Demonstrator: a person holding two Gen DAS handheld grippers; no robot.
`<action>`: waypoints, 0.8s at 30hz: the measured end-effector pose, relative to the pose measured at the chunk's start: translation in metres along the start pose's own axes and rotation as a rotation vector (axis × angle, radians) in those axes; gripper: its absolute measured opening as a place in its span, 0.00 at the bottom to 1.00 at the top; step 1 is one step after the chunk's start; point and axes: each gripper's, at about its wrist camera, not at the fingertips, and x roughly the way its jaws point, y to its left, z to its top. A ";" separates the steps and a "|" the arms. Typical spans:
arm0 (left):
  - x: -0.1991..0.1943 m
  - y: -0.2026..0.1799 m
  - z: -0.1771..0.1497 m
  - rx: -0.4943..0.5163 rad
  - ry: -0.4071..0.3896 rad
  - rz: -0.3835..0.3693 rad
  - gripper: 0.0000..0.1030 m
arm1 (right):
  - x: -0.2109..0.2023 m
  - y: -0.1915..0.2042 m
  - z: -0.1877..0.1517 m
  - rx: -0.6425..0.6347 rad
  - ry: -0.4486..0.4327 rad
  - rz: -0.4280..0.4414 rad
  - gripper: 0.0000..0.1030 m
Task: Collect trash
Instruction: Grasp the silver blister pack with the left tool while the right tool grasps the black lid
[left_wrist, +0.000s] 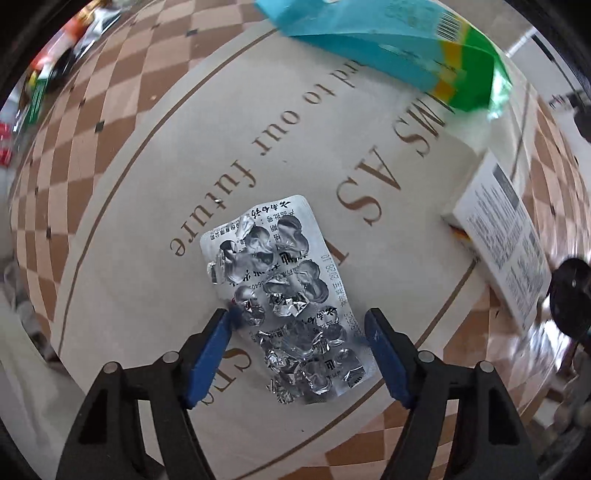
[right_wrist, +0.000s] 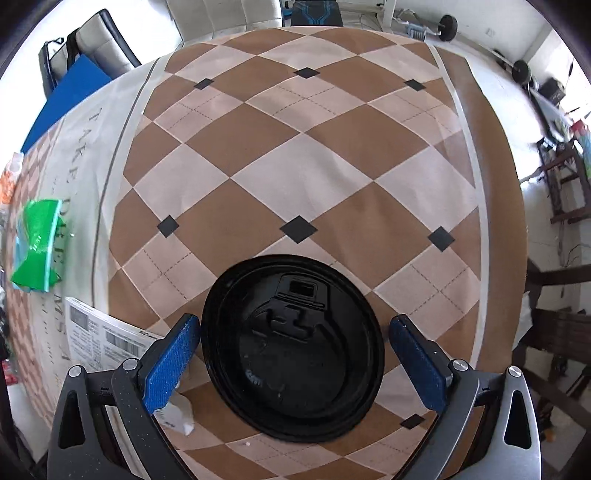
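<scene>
Crumpled, emptied silver blister pack (left_wrist: 291, 302) lies between wide-open left tool (left_wrist: 299, 323).

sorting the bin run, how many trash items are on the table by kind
Silver foil blister pack, emptied: 1
Blue and green cardboard box: 1
White printed cardboard box: 1
Black round plastic cup lid: 1
Small white crumpled scrap: 1
Total: 5
Both hand-held grippers, left and right, are open around the pack and the lid.
</scene>
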 end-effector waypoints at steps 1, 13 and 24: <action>-0.001 -0.001 -0.002 0.010 -0.004 0.000 0.65 | 0.001 0.003 -0.001 -0.025 -0.001 -0.016 0.99; -0.013 0.000 -0.035 0.080 -0.030 0.037 0.59 | -0.010 -0.009 -0.020 -0.075 -0.029 -0.015 0.44; -0.059 -0.028 -0.044 0.031 -0.188 0.085 0.59 | -0.040 -0.052 -0.012 0.101 -0.114 0.207 1.00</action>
